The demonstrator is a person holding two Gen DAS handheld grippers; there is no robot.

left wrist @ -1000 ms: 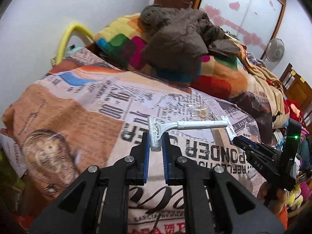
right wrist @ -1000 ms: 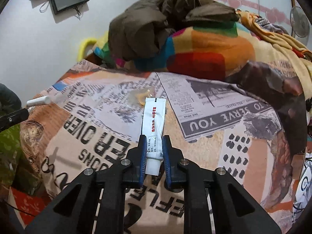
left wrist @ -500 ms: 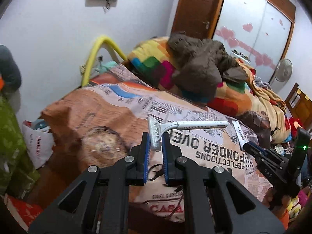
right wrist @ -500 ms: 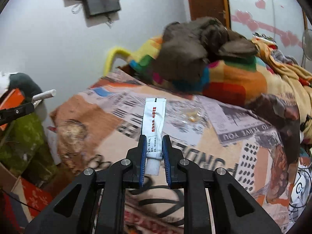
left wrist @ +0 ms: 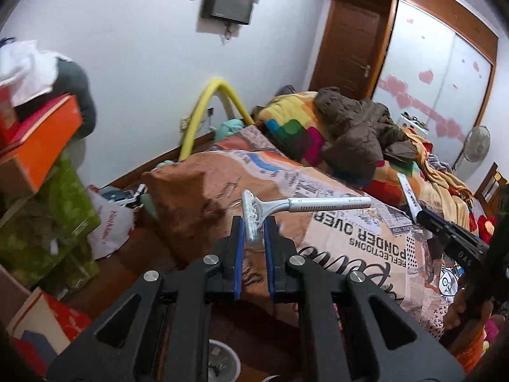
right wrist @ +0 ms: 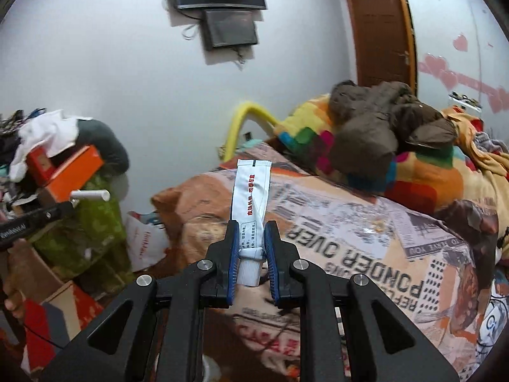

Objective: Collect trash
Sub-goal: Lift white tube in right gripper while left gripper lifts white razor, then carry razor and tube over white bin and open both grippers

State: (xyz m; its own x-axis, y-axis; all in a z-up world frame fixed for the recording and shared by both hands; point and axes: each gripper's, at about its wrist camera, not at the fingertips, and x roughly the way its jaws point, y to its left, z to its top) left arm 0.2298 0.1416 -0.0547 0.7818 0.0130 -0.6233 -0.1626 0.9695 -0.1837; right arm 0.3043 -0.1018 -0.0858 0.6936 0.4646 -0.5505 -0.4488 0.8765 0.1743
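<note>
My left gripper (left wrist: 253,230) is shut on the head of a white disposable razor (left wrist: 305,205); its handle sticks out to the right, held above the corner of the bed (left wrist: 350,238). My right gripper (right wrist: 251,238) is shut on the cap end of a white ointment tube (right wrist: 251,191) that points up and away, above the bed's edge. The right gripper with its tube also shows at the right of the left wrist view (left wrist: 445,232). The left gripper and razor handle show at the left of the right wrist view (right wrist: 90,195). A small clear wrapper (right wrist: 377,222) lies on the bedspread.
A brown jacket (left wrist: 359,133) and colourful blanket (left wrist: 292,127) are piled at the head of the bed. Left of the bed are a white plastic bag (left wrist: 108,222), green fabric (left wrist: 41,222) and orange boxes (left wrist: 38,140). A round white container (left wrist: 222,363) sits on the floor below my left gripper.
Both grippers have pulled back and up from the bed, still holding the razor and the tube. The view now takes in the floor, the bag and the clutter on the left.
</note>
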